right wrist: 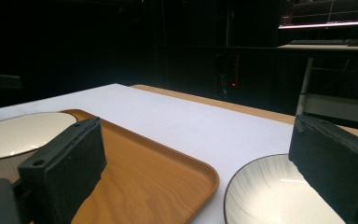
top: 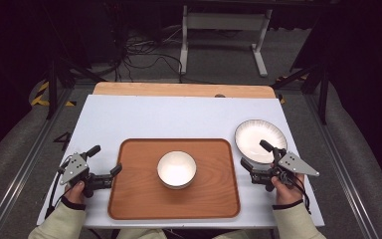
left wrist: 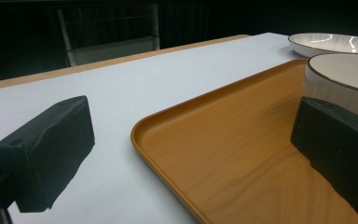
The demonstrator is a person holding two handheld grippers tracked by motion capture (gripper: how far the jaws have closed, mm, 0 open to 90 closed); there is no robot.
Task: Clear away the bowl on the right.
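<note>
With both pairs of fingers wide and empty, bring right gripper (top: 258,160) squarely over near rim of ribbed white ceramic plate (top: 260,140) on white counter (top: 144,117), just right of wooden tray (top: 129,199) carrying white bowl (top: 176,169), left gripper (top: 104,162) idle at tray's left edge.

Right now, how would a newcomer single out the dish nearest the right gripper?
Start from the wooden tray in the table's middle. Just past its right edge a wide plate lies on the white surface. Unlike the deeper bowl on the tray, it is shallow, ribbed and dark-rimmed.
</note>
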